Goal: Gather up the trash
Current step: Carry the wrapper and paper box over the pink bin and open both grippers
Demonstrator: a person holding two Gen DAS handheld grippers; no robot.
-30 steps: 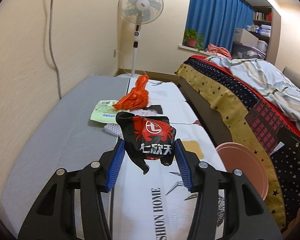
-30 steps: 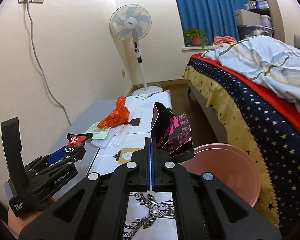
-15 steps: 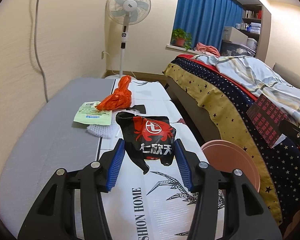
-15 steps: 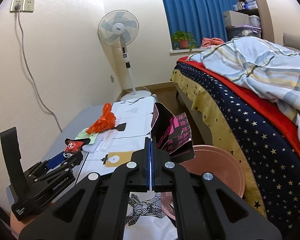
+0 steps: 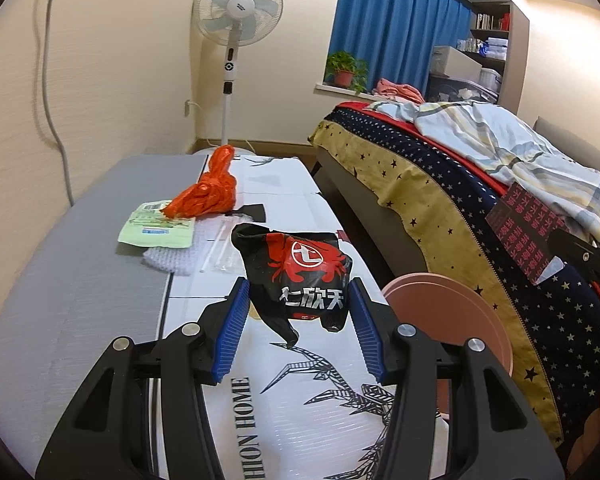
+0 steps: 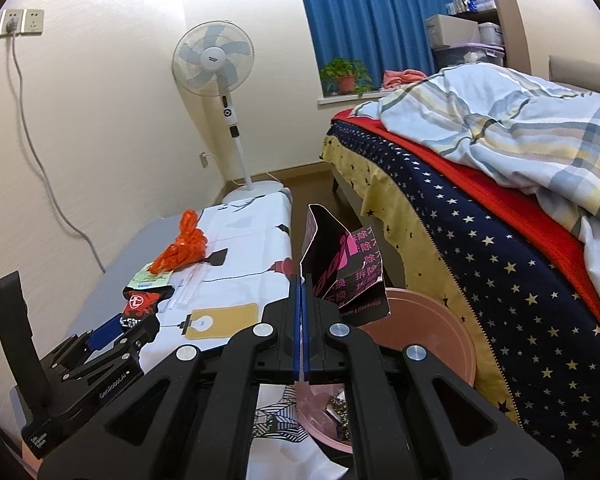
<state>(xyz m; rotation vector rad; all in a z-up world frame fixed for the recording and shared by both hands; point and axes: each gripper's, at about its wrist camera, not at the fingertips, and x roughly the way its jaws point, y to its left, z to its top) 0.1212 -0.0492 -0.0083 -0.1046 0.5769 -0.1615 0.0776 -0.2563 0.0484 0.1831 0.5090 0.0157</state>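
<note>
Wrapper (image 5: 300, 276) clamped in left hand-held gripper (image 5: 298, 320) | bin (image 5: 448, 320) at 3 o'clock, near | right hand-held gripper (image 6: 302, 320) (closer, over bin) pinches carton (image 6: 340, 272)

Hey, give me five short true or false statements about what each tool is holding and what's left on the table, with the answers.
1. The left tool holds a black and red wrapper. True.
2. The right tool is open and empty. False: it is shut on a black and pink package.
3. An orange plastic bag lies on the table. True.
4. The pink basin sits on the bed. False: it stands low between table and bed.
5. The fan lies on the table. False: it stands upright on the floor.
</note>
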